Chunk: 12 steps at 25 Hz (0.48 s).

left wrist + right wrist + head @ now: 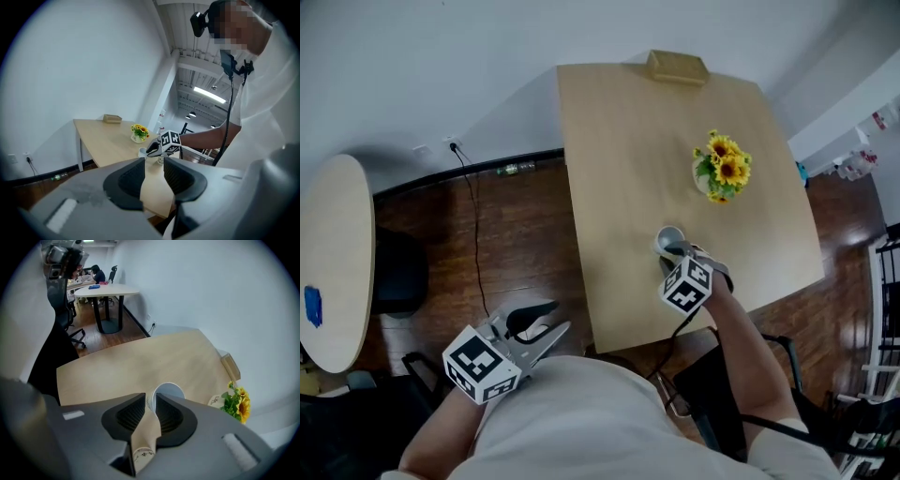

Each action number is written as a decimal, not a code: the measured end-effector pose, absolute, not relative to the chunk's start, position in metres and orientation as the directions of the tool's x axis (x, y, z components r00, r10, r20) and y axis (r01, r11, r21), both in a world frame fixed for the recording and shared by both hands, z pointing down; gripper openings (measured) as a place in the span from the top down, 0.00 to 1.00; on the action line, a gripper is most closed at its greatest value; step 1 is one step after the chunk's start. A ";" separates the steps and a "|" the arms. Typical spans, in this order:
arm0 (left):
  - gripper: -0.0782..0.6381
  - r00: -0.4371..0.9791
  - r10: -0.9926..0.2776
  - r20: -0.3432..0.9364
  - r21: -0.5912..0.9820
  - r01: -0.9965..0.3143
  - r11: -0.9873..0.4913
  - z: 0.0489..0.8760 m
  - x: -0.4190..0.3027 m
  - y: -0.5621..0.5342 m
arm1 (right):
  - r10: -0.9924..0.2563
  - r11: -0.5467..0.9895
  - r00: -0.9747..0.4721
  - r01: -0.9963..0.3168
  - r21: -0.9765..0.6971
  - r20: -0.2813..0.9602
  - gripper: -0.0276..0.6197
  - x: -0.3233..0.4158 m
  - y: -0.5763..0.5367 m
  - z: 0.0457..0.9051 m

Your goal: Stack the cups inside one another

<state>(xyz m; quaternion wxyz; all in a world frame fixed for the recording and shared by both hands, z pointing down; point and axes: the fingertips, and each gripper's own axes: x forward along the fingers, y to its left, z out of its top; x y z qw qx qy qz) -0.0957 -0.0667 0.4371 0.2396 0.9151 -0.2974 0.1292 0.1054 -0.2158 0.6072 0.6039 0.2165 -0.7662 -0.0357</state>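
Observation:
A tan paper cup [146,437] is pinched flat between the pads of my right gripper [151,399], which is shut on it. Its white round mouth [168,392] shows just past the fingertips. In the head view this cup [669,238] is at the near middle of the light wooden table [619,159], under my right gripper [673,251], which points steeply down. From the left gripper view a white cup [142,152] shows beside the right gripper's marker cube [170,140]. My left gripper [546,323] hangs off the table's near left side, over the floor. Its jaws [153,164] are slightly apart, with nothing between them.
A small vase of sunflowers [722,169] stands at the table's right, and a wooden box [678,66] at its far edge. Left of the table are dark wooden floor, a black cable [473,234] and a round table [333,262]. Office chairs stand nearby.

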 end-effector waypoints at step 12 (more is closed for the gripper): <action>0.70 0.751 -0.543 0.376 0.373 -0.659 -0.653 0.441 -0.126 -0.062 | -0.343 0.916 -0.107 -0.258 0.307 0.933 0.92 0.099 -0.225 0.626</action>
